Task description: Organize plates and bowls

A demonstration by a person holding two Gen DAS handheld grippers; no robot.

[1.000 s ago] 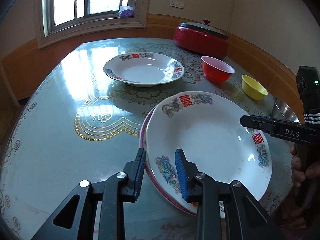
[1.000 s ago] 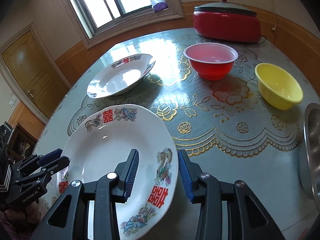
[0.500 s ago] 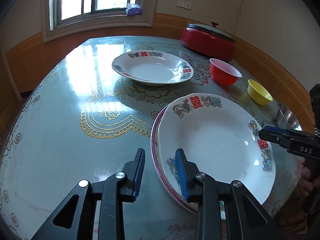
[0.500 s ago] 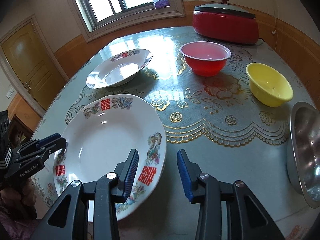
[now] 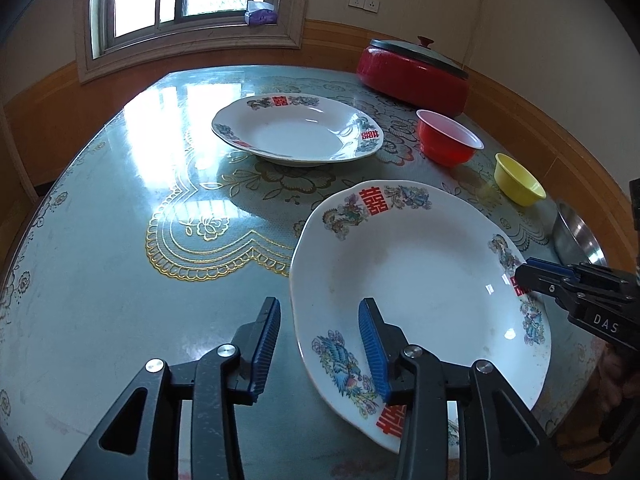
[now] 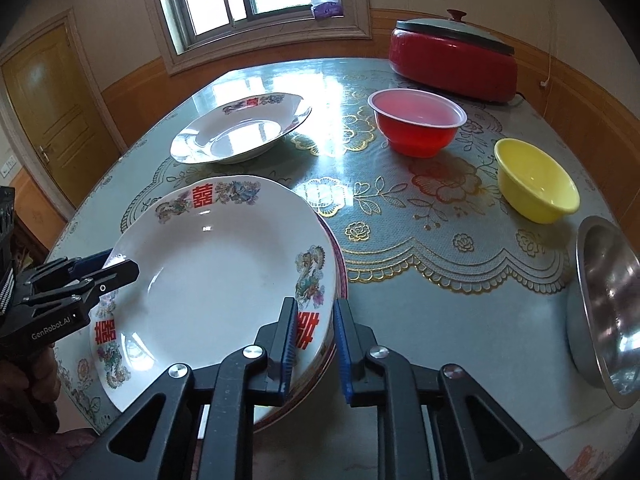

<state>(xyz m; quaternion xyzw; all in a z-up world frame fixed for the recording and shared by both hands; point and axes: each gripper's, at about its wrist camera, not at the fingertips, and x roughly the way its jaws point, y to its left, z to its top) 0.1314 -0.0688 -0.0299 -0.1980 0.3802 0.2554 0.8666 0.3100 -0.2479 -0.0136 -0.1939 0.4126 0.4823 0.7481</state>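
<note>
Jaws first: the right gripper [image 6: 314,344] has just been closing on the top plate's [image 6: 208,276] near rim, while the left gripper [image 5: 318,350] has been opening, rim between but unpinched. Glazed, slick, breakable plate stacked on the surface [image 6: 420,320], so grab the rim.

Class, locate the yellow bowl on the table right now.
In the right wrist view the yellow bowl sits toward the table's right side, between the red bowl and the steel bowl, touching neither.
</note>
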